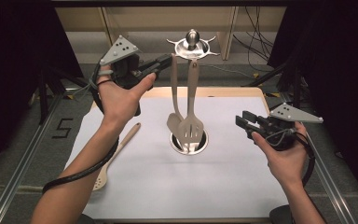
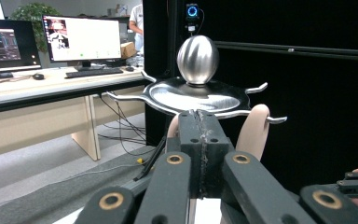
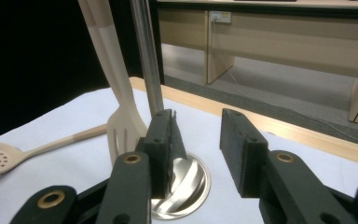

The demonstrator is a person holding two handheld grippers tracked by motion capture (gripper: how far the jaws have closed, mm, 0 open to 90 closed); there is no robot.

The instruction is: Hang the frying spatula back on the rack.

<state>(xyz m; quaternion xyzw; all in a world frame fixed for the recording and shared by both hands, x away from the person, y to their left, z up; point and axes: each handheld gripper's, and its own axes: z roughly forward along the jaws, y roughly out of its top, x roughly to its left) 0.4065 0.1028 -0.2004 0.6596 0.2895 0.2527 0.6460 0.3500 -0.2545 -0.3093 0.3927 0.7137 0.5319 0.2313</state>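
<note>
On a white table (image 1: 242, 186), a steel rack (image 1: 192, 46) near the far edge holds a light, stiff spatula (image 1: 191, 126); left gripper (image 1: 165, 61), jaws closed empty, nears its handle top, right gripper (image 1: 243, 122) half-open.

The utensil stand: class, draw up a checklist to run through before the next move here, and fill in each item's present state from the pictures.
1. Left gripper shut, at the stand top: ok.
2. Whether it pinches a utensil loop: cannot tell.
3. Right gripper open and free of any load: ok.
4. Slotted turner hangs from the stand over the base: ok.
5. Second hanging utensil beside it: ok.
6. Perforated spoon lies on the table, not hung: not ok.
</note>
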